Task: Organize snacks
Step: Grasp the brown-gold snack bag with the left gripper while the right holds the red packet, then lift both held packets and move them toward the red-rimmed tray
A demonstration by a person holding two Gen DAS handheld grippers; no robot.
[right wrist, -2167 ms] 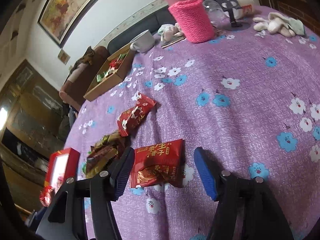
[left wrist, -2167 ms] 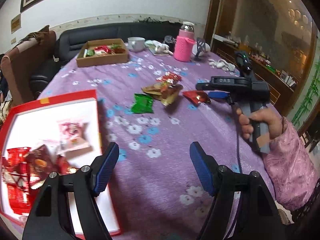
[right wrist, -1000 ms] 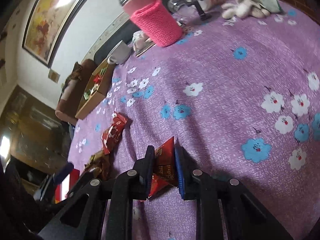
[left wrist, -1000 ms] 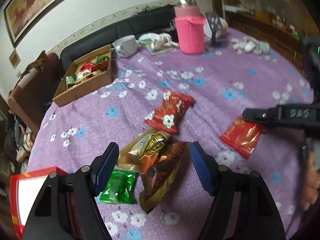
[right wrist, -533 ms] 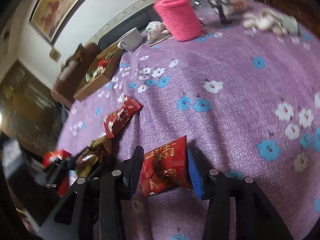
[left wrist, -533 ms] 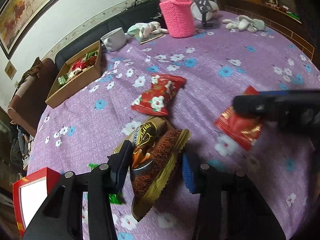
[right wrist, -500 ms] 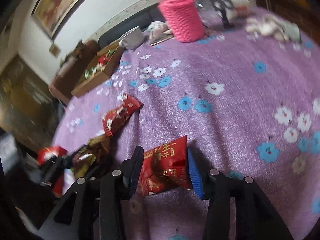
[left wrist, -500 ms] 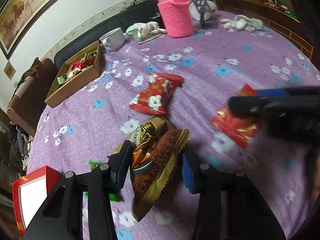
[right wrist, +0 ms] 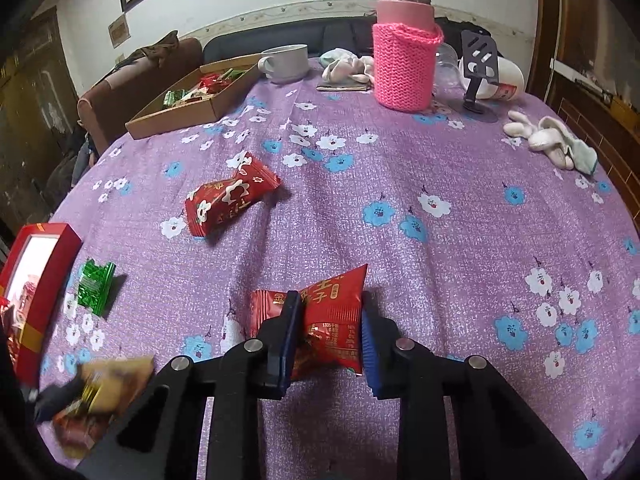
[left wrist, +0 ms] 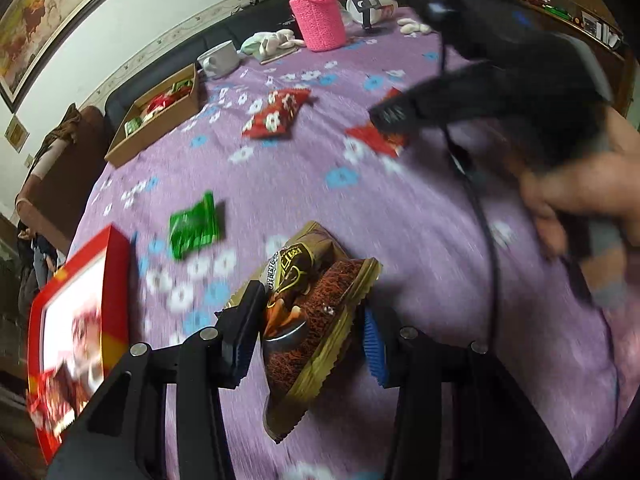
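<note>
Now that both tongs have closed in, the left gripper (left wrist: 310,330) clamps the brown-and-gold foil snack packets (left wrist: 308,320), lifted clear of the purple flowered tablecloth (left wrist: 420,240). The right gripper (right wrist: 326,338), jaws just closing, pinches the flat red foil sachet (right wrist: 320,316). Both loads look ready for the red-rimmed cardboard box (left wrist: 80,312) nearby; a green packet (left wrist: 194,226) and red flowered packet (right wrist: 230,198) remain loose.

Left hand-held gripper (left wrist: 306,334) clamped on packets; right hand-held gripper (right wrist: 326,338) jaws just closing, pinching packet.
</note>
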